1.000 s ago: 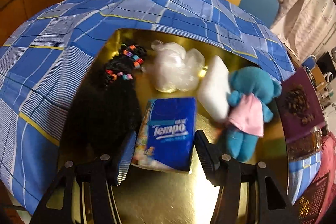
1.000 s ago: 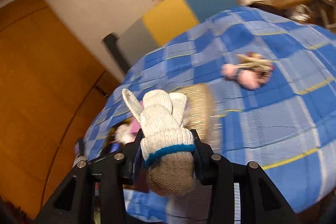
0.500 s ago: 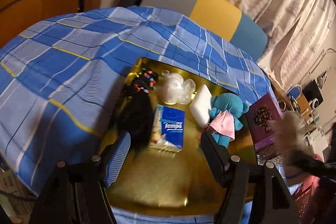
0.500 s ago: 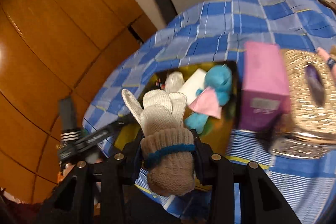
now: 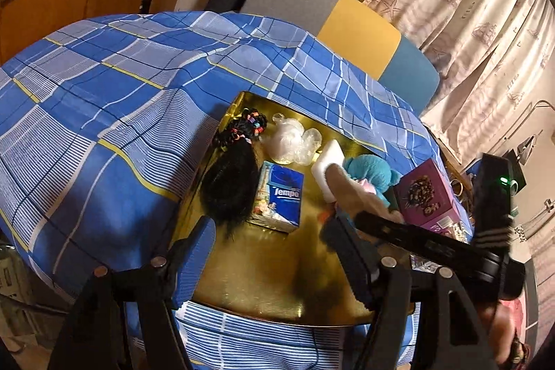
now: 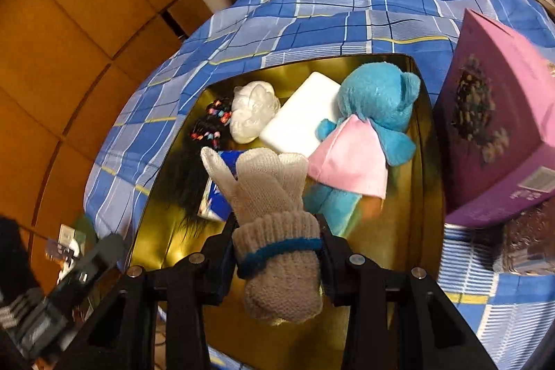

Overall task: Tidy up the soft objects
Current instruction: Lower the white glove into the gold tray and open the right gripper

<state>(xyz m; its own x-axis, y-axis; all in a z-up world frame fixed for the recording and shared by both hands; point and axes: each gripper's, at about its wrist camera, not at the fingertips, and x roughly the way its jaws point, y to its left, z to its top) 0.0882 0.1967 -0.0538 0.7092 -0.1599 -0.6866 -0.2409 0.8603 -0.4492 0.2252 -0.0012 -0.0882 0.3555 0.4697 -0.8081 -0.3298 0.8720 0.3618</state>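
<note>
Looking at the biggest thing first, the gold tray sits on the blue plaid cloth and already carries one of each: a black wig with coloured beads along its left edge, a blue teddy in a pink dress by the right edge, a white foam block and a crumpled clear bag toward the far edge, and a Tempo tissue pack in the middle. One purple box stands just off the tray's right edge. The knitted glove hangs over the tray's near half, pinched by the right gripper at the ribbed cuff, right on the blue stripe — jaws clamped on it, fingers of the glove flopping forward over the tissue pack. I count one glove bundle, though it could be a pair rolled together, can't tell. It should handle as light, limp and grippy knit, nothing fragile; the cuff is the thickest bit, so that's the sensible place to hold. My guess is it'll just slump where it's let go, so lower it onto bare gold near the front edge. The left gripper has just been opening — now spread wide with nothing between the pads, hovering over the tray's near edge.
</note>
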